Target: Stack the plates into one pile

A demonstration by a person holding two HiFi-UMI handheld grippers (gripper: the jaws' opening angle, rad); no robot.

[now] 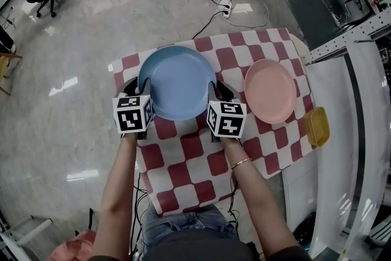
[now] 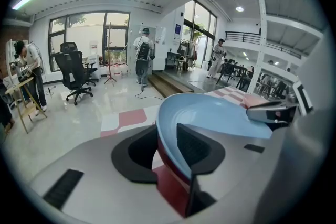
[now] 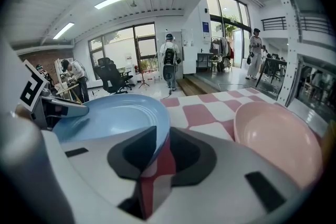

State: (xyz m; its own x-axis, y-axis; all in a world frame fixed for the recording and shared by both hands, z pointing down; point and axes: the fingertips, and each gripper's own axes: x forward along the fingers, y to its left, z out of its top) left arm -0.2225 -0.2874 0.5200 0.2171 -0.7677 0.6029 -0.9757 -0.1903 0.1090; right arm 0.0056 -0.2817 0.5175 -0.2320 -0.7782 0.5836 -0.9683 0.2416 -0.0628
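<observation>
Left gripper and right gripper stood released, straddling the blue plate rim (nothing pinched). I judged best: clench evenly, carry level right onto the pink plate.

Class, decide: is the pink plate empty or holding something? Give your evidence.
Empty. The pink plate shows a bare inner surface in both the head view and right gripper view; nothing lies in it.

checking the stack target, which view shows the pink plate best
The head view: the whole pink plate shows from above, right of the blue plate. The right gripper view has the plate close, but not whole. The left gripper view shows only a pink sliver.
</observation>
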